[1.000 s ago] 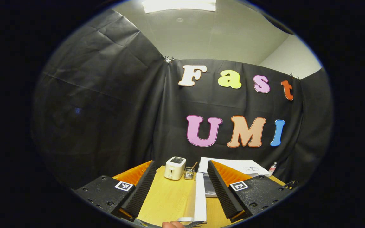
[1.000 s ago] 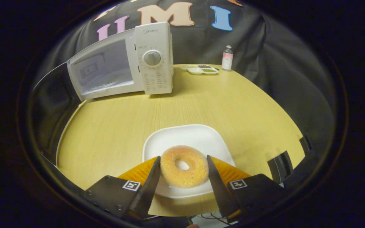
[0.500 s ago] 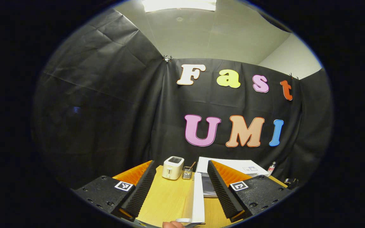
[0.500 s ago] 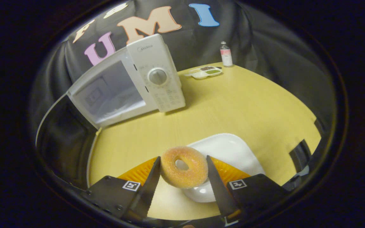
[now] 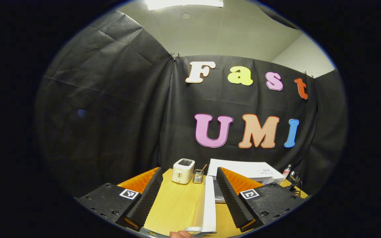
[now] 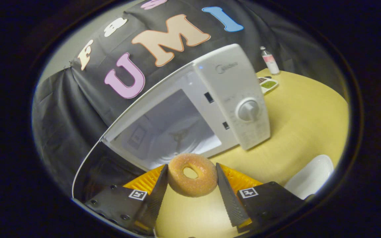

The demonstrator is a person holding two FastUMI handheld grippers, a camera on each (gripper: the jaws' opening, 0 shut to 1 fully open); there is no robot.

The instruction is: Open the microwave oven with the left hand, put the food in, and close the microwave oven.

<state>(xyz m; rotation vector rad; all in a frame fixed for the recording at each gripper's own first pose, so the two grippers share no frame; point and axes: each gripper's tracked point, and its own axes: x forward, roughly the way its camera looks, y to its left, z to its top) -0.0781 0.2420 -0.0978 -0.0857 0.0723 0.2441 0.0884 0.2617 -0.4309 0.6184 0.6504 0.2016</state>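
The right gripper [image 6: 192, 186] pinches the doughnut [image 6: 192, 174] between both fingers, in the air before the open microwave [image 6: 190, 112]. The left gripper [image 5: 188, 198] hangs spread by the door [image 5: 209, 206], its fingers wide of the door's edge. Danger: the door drifting shut, or the doughnut clipping the frame.

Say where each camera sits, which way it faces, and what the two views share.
Left gripper view: rides the left gripper, looking level over the table at the toaster and booth wall; its own open fingers flank the open microwave door seen edge-on.
Right gripper view: rides the right gripper, tilted, facing into the open microwave; its fingers press the donut.
Shared: the microwave, the table, the small bottle.
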